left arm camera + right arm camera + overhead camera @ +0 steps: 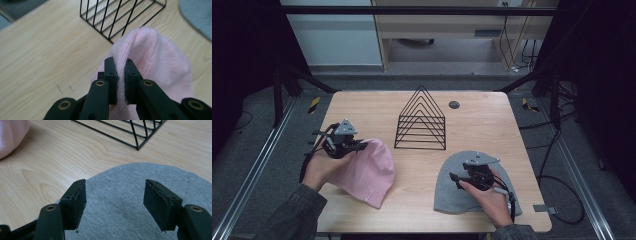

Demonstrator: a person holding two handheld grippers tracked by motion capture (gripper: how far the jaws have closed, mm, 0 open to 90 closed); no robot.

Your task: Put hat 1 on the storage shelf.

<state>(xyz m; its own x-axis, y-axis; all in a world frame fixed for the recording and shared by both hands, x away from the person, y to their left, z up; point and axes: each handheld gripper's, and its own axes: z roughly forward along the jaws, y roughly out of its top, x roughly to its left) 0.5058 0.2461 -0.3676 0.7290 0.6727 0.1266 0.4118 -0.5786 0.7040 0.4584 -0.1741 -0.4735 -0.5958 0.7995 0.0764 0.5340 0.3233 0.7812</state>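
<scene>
The left hand-held gripper (pixel 121 72) pinches a raised fold of the pink beanie (pixel 155 57) above the counter (pixel 45 50), near the black wire rack (pixel 120 15).

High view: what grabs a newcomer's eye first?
The pink beanie at the table's left, its top pinched in the left gripper, whose fingers press on a fold of knit. Next, the black wire rack standing at the centre. Then the grey beanie lying flat at the right, with the right gripper open above it.
</scene>
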